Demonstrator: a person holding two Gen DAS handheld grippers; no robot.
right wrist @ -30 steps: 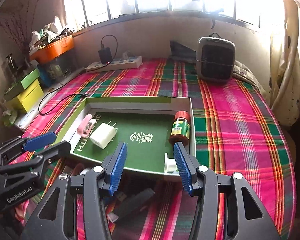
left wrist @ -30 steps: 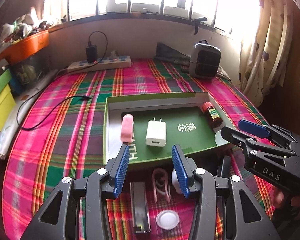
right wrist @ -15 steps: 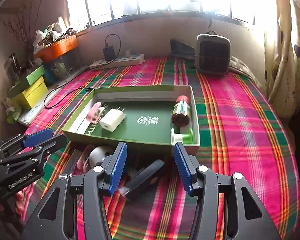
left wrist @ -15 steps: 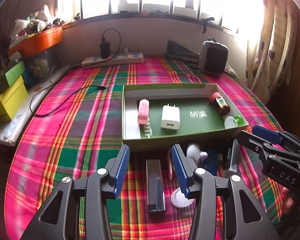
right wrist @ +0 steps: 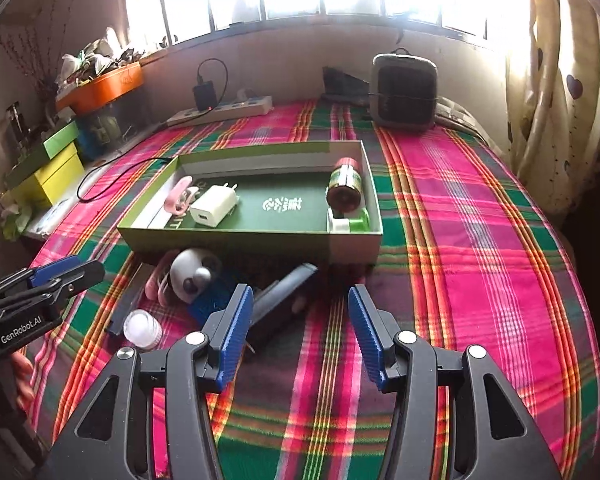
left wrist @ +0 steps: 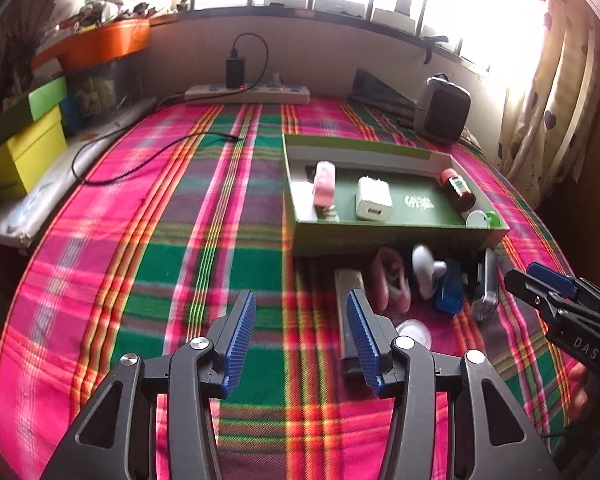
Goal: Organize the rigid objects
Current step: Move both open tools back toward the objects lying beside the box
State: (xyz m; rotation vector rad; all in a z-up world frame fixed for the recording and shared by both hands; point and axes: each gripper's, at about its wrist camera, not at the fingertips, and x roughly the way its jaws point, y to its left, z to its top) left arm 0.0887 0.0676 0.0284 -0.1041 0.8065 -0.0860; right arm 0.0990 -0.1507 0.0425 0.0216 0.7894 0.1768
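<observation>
A green box tray (right wrist: 228, 236) (left wrist: 396, 234) on the plaid bed holds a pink clip (right wrist: 178, 196), a white charger (right wrist: 214, 210), a red-capped bottle (right wrist: 344, 186) and a green-and-white item (right wrist: 350, 222). In front of it lie loose objects: a pink clip (left wrist: 392, 280), a white round gadget (right wrist: 190, 274), a blue piece (left wrist: 448, 296), a dark bar (left wrist: 348, 312), a dark stick (right wrist: 284, 298) and a small white jar (right wrist: 142, 330). My left gripper (left wrist: 302, 338) is open and empty, near-left of the pile. My right gripper (right wrist: 300, 334) is open and empty, near-right of the pile.
A grey heater (right wrist: 404, 94) stands at the back right. A power strip with plugged adapter (right wrist: 220, 110) lies at the back wall, with a black cable (left wrist: 152, 156) trailing over the bed. Yellow and green boxes (left wrist: 24, 144) stand at the left edge. Curtains (right wrist: 560, 80) hang on the right.
Both grippers have pulled back from the tray toward the near side, staying open. The loose objects in front of the tray have come into fuller view.
</observation>
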